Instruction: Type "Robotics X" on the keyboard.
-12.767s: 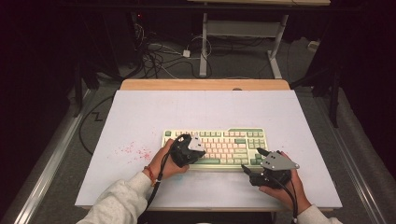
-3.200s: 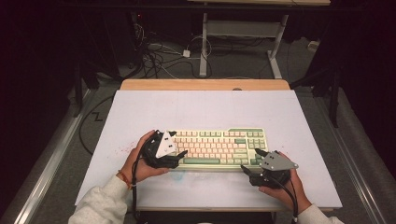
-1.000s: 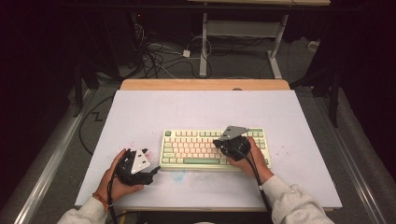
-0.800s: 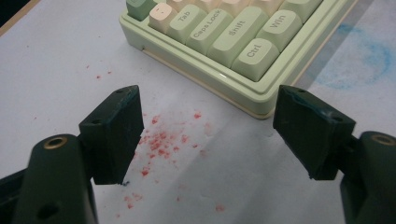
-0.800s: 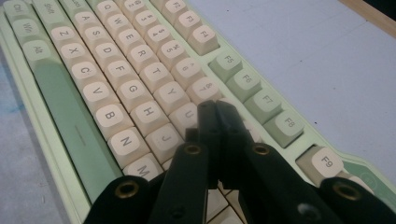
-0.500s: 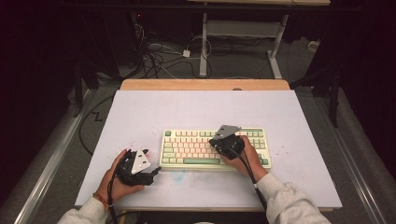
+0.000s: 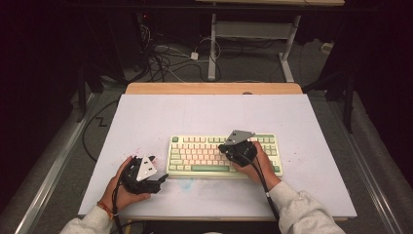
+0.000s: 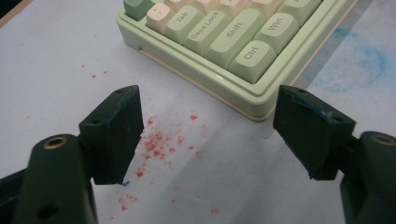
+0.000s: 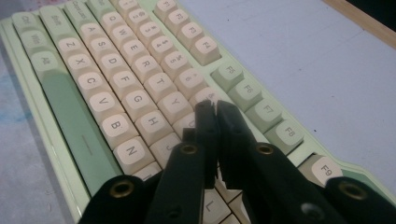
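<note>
A pale green keyboard [image 7: 199, 153] with cream keys lies on the white table top. My right gripper [image 7: 222, 146] rests over its right half and points left. In the right gripper view its tips [image 9: 215, 109] sit on the cream keys [image 9: 116, 84] just past Y. The jaws are together but for a thin slit. They have just been opening a touch, with nothing between them. My left gripper [image 7: 158, 168] lies on the table left of the keyboard, open and empty. In its own view the jaws [image 8: 208, 135] frame the keyboard's Ctrl corner [image 8: 224, 42].
Red specks [image 8: 159, 140] and a blue smear [image 8: 359, 65] mark the white sheet [image 7: 209, 109] by the keyboard's front left corner. A wooden strip [image 7: 214, 88] edges the far side. Cables [image 7: 165, 58] and desk legs [image 7: 213, 48] lie on the floor beyond.
Since a few seconds ago my left gripper has left the keyboard's left end for the table, and my right gripper has come from the table's right front onto the keys. Both have been still for the last second.
</note>
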